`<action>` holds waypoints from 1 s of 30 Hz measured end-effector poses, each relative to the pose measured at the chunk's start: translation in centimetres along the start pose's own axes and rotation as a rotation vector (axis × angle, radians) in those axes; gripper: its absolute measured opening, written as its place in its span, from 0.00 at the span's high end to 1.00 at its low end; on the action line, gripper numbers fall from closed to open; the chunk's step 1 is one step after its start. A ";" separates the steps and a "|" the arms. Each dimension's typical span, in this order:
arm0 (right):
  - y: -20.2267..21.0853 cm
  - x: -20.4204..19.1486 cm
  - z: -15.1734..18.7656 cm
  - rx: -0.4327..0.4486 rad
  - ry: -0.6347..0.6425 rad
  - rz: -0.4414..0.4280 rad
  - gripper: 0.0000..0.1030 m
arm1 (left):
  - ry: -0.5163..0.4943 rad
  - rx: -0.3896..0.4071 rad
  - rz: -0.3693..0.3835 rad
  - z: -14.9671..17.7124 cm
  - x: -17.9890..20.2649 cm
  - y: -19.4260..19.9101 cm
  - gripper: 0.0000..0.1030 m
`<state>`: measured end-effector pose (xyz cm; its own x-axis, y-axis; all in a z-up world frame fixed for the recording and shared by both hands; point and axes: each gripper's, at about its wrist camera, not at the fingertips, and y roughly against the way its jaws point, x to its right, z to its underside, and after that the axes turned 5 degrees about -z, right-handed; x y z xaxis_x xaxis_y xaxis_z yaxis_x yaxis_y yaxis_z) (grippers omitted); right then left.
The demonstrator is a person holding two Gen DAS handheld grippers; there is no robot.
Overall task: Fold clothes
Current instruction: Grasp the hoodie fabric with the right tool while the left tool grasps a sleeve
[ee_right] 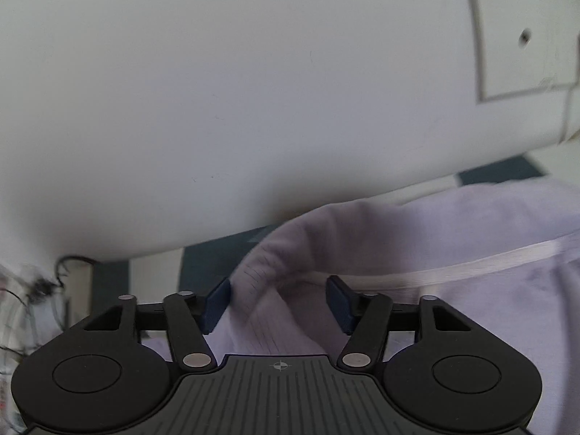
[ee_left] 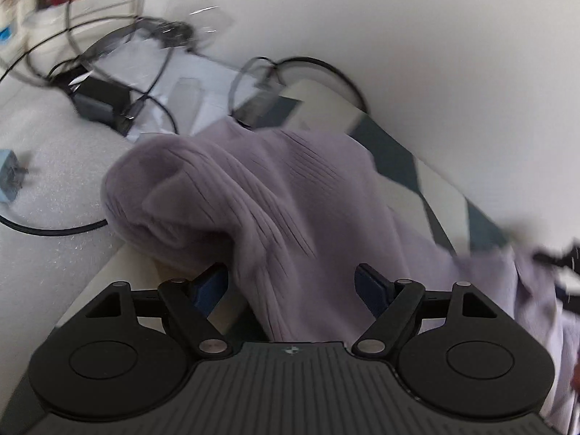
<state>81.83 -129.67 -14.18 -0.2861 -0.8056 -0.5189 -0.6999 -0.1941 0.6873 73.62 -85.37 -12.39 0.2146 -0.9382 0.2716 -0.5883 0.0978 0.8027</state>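
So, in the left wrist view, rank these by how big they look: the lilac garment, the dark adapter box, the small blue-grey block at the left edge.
1. lilac garment, by far the largest, though nearest the camera.
2. dark adapter box.
3. blue-grey block, cut off by the edge, so unsure.

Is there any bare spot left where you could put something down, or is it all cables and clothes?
Bare white surface lies between the lilac garment and a black cable curving along the left edge. Behind the garment it is crowded: looped cables and a dark box. The checked cloth shows only a narrow strip.
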 end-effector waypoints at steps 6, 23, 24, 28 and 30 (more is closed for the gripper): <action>-0.2 1.1 0.4 0.056 0.003 -0.099 0.86 | 0.159 0.113 -0.035 -0.9 -1.7 2.4 0.91; 8.4 2.5 7.1 0.167 -0.036 0.023 0.41 | 0.103 -0.162 0.042 1.1 -3.6 4.3 0.50; 9.9 2.2 8.3 0.163 -0.020 0.017 0.42 | 0.052 -0.158 0.066 1.4 -3.0 5.4 0.51; 13.6 0.2 14.7 0.102 0.120 0.043 0.46 | -0.149 -0.142 0.169 1.9 0.9 8.3 0.52; 14.9 -0.8 16.6 0.090 0.206 0.095 0.46 | -0.233 -0.146 0.231 1.2 4.1 8.1 0.52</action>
<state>60.73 -122.63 -12.00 -0.2203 -0.9166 -0.3337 -0.7345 -0.0692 0.6751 68.81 -88.87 -5.46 -0.1048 -0.9345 0.3402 -0.4790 0.3472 0.8062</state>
